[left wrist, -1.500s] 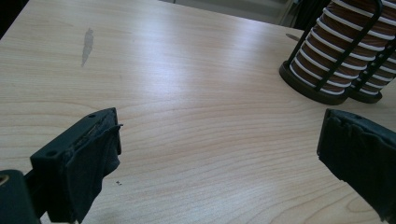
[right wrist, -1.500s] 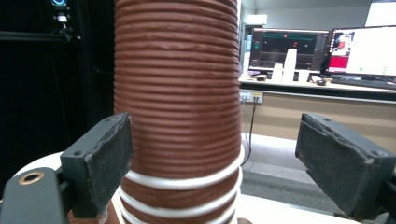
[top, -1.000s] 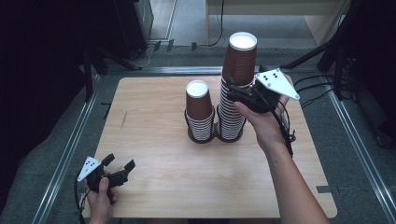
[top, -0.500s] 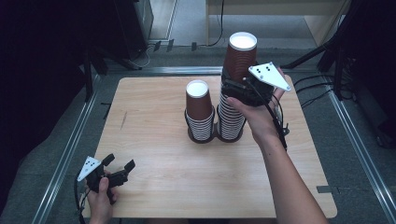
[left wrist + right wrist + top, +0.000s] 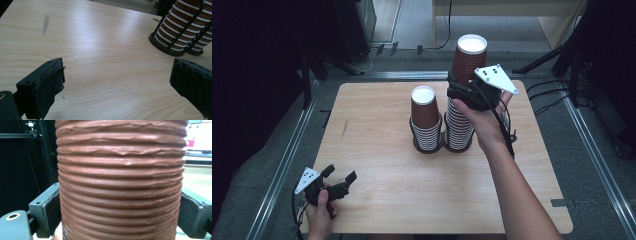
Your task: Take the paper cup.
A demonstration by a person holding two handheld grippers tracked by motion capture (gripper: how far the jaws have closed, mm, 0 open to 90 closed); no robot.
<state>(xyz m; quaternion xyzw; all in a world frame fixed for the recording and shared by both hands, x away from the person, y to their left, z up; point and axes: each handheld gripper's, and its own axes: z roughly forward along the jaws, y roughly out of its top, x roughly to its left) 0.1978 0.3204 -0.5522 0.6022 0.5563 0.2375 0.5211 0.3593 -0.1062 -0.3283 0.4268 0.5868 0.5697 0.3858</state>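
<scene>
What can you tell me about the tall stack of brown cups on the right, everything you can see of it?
The tall stack of brown cups stands upright in a black wire holder on the wooden table, right beside a shorter stack. The cups look like ribbed paper, brown outside, white inside, with white rims showing as stripes lower down. The top cup's mouth faces up. The right tongs have just been closing around its upper part, a pad pressed against each side.
</scene>
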